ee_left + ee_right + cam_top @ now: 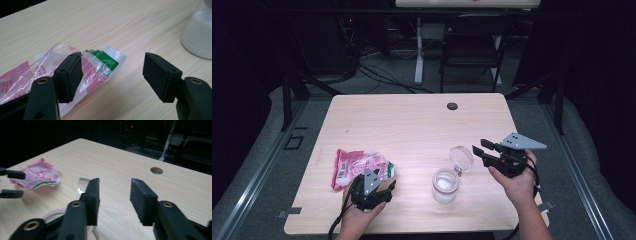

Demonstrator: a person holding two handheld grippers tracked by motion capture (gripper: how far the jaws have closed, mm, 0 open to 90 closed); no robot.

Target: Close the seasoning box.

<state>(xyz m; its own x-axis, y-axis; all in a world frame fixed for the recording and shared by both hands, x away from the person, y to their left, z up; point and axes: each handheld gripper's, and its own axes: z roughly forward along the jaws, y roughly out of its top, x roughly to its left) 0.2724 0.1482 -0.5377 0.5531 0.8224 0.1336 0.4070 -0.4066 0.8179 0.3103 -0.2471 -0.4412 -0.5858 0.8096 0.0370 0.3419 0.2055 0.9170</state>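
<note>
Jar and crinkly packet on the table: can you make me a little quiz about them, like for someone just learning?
1. True or false: the lid of the jar is shut.
2. Which colours show on the plastic packet? A: pink, white and green. B: blue and yellow. C: all black.
3. Which are closer to the packet: the left tongs or the right tongs?

Key:
1. False. The lid stands open beside the jar's mouth.
2. A.
3. The left tongs. They are open right beside the packet. The right tongs are over by the lid.
</note>
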